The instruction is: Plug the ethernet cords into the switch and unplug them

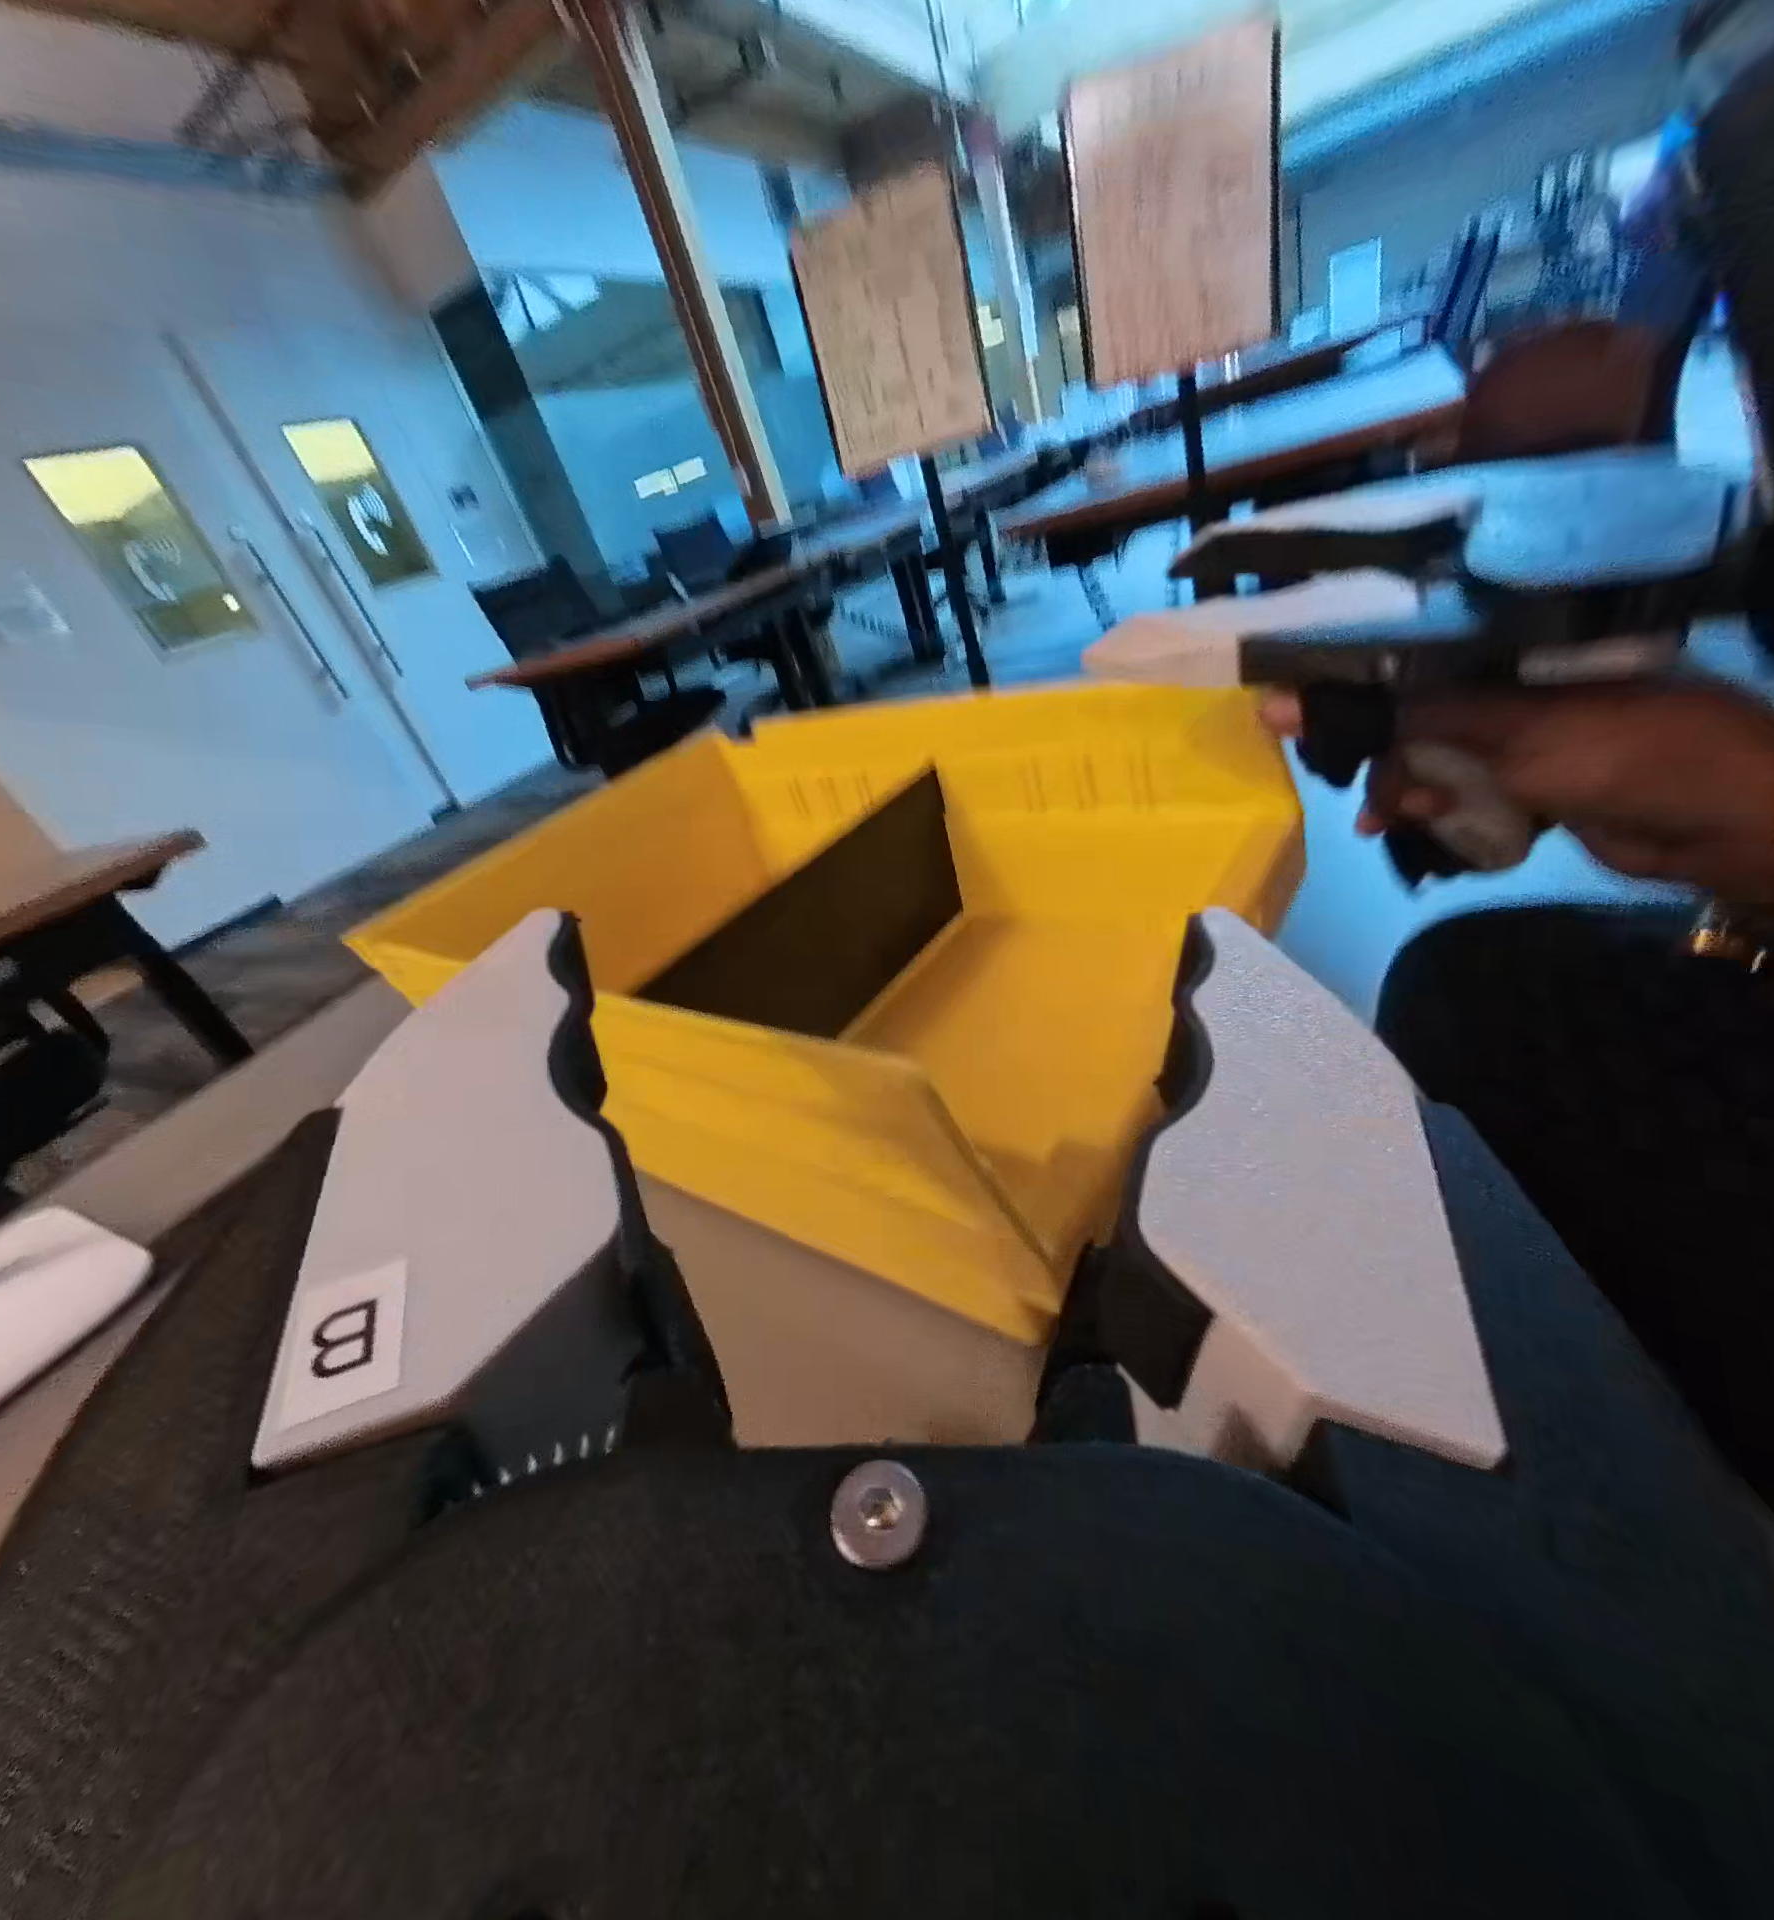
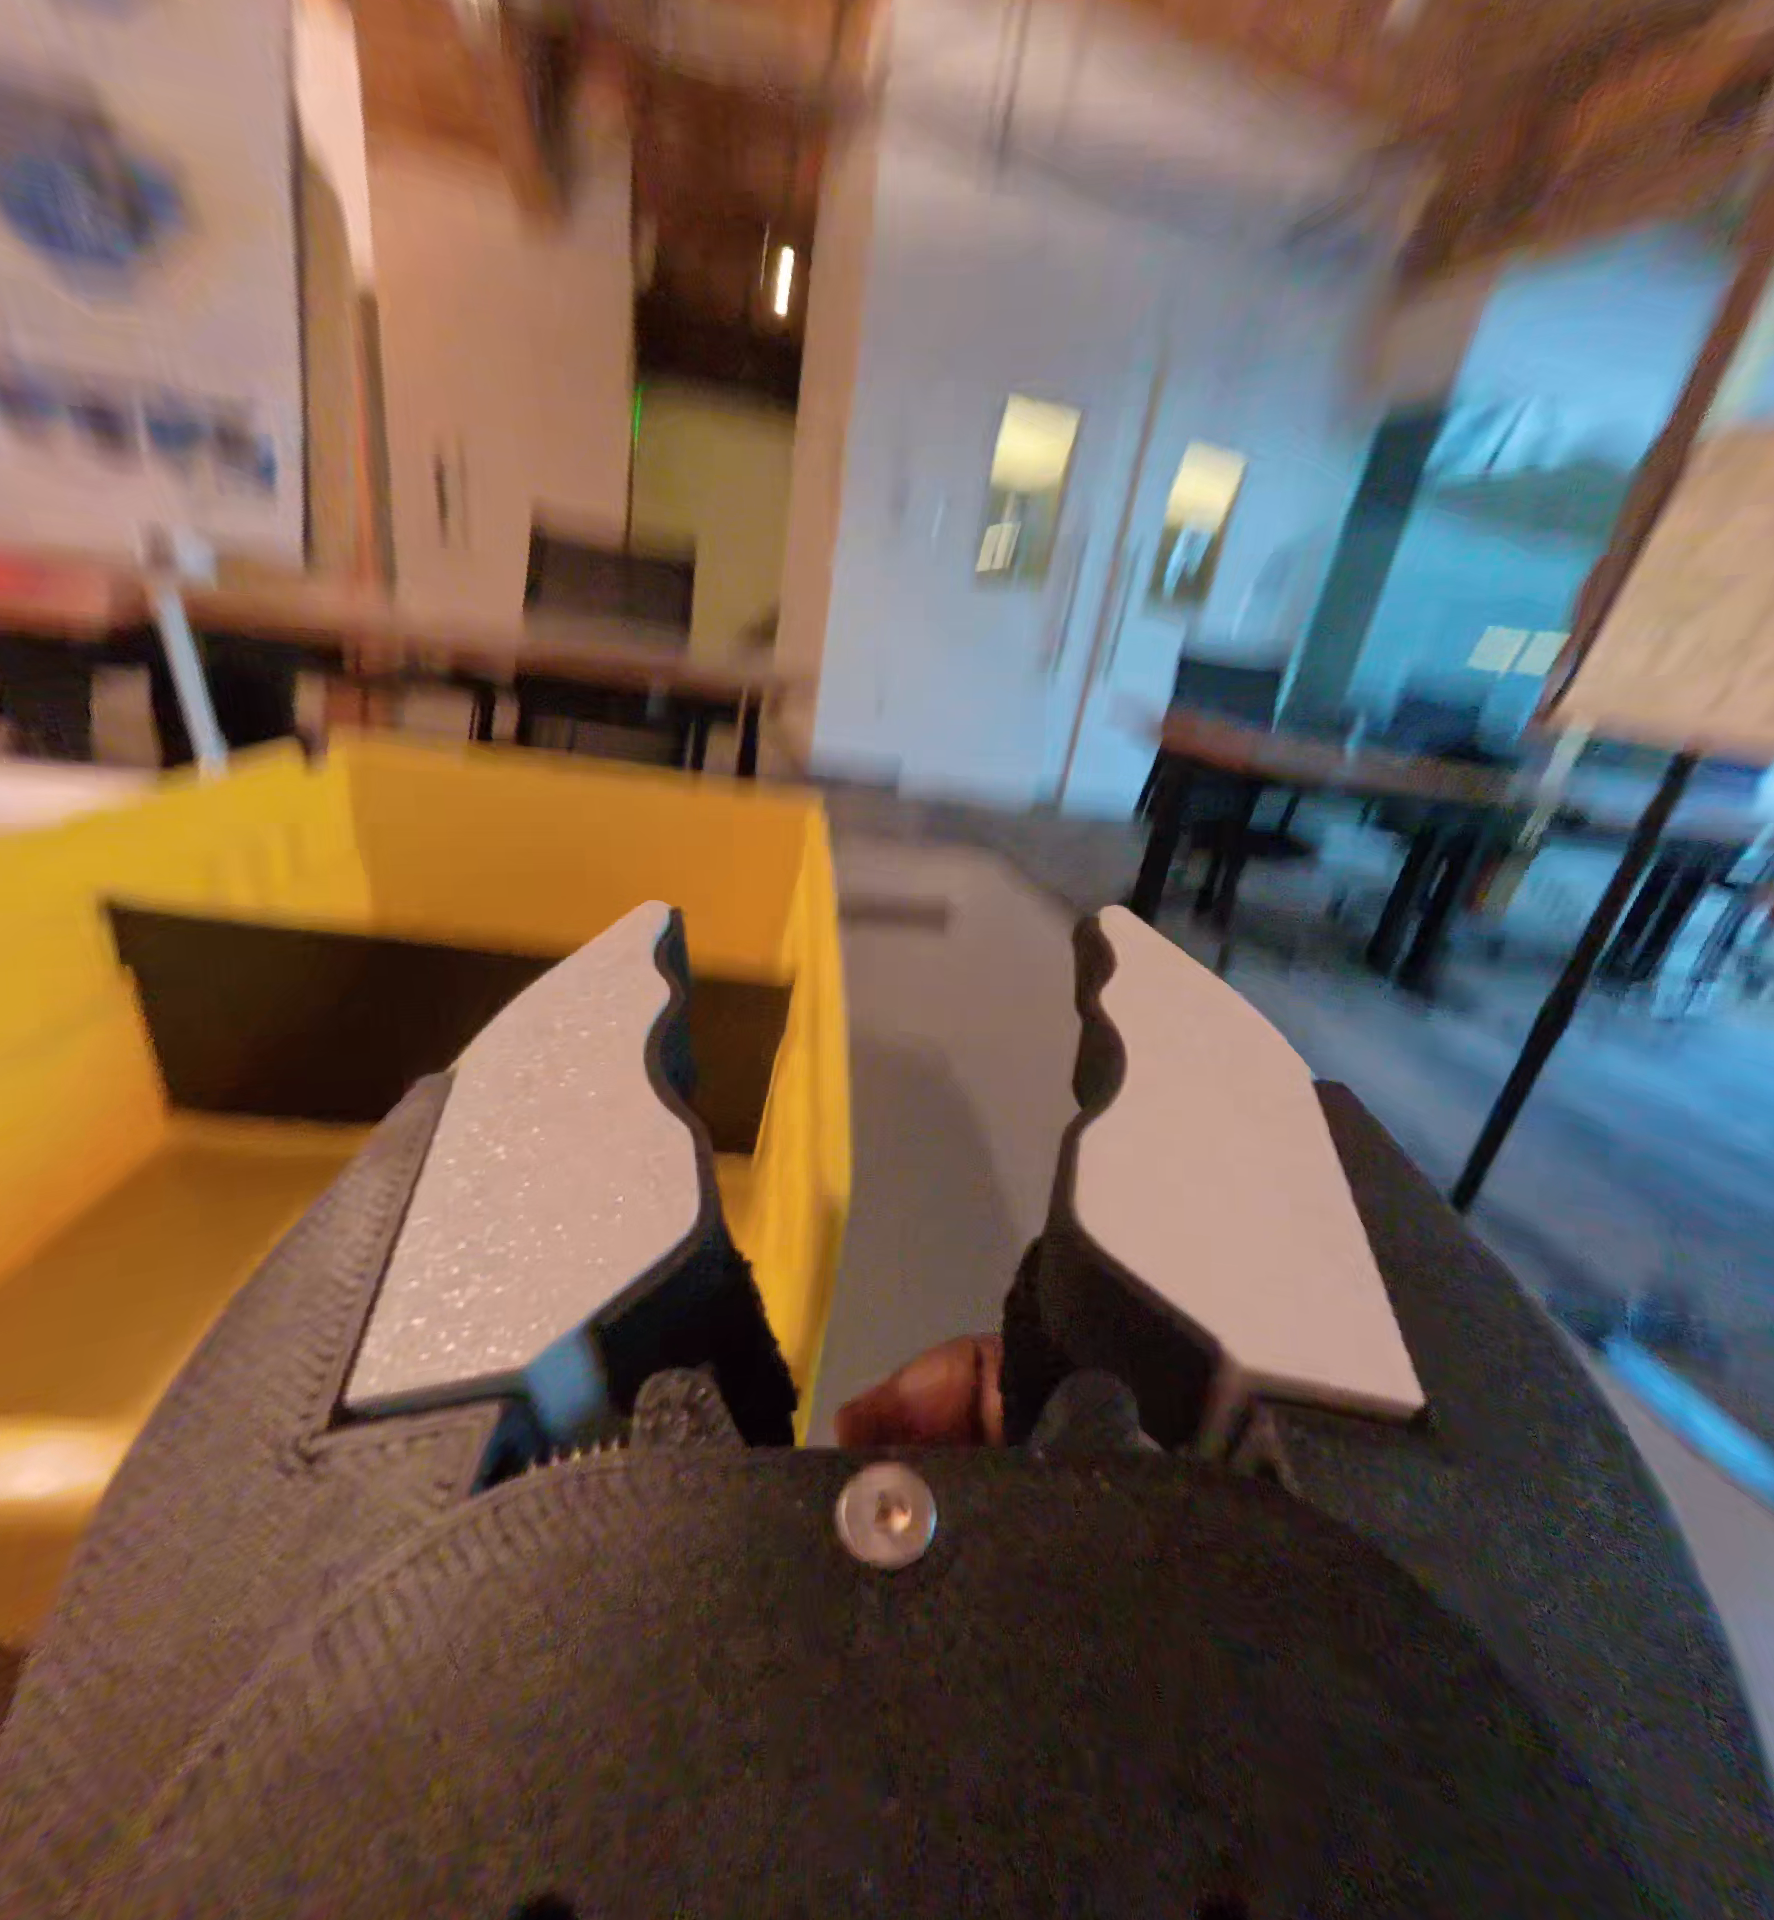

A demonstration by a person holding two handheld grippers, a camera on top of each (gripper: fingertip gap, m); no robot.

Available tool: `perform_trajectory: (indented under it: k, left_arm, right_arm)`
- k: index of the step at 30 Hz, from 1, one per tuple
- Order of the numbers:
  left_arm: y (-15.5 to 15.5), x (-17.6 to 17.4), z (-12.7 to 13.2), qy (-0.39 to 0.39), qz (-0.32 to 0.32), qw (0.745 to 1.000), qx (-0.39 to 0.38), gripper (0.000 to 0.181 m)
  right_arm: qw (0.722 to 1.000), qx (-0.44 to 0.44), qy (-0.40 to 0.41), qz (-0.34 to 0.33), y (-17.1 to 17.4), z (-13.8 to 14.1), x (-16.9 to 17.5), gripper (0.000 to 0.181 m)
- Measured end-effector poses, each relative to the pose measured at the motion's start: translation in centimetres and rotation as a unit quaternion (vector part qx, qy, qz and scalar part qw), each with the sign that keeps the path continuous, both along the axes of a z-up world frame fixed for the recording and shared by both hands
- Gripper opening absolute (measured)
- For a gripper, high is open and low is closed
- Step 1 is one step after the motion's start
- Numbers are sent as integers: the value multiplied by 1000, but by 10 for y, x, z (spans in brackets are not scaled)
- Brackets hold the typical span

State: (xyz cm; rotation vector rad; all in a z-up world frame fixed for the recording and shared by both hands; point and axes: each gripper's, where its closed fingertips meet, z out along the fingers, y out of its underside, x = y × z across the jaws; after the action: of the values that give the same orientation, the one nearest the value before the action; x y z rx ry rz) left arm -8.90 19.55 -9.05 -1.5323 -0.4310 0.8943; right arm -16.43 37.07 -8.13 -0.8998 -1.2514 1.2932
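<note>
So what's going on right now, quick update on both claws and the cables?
Left gripper open, empty, over yellow bin. Right gripper open, empty, beside it. No cords or switch in view. Nothing blocking.

I count one yellow bin (image 1: 1018,1049) on the grey table (image 1: 852,1340), with one black divider (image 1: 841,935) inside it. Two grippers show: my left gripper (image 1: 878,997) just in front of the bin and my right gripper (image 1: 1267,603) beyond its far right corner. Behind the bin hang two brown boards (image 1: 893,322).
</note>
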Motion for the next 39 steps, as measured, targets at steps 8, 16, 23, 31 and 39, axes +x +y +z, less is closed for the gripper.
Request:
perform_trajectory:
  k: [8,16,23,31,39]
  left_arm:
    - [-121,37,59,110,166,969,-150,92]
    - [-287,72,-42,-39,368,866,-336,86]
    - [-326,82,-99,-173,386,802,-422,41]
    - [-344,100,-100,-208,387,796,-416,41]
    - [-372,137,-100,-237,392,794,-400,42]
  right_arm:
    - [947,-16,208,246,-60,55,76,52]
    - [882,195,-23,428,-147,-40,85,80]
    - [839,441,-113,299,-144,-106,59,55]
    - [855,456,-177,174,-103,-112,27,44]
    - [868,442,-218,71,-62,-112,6,43]
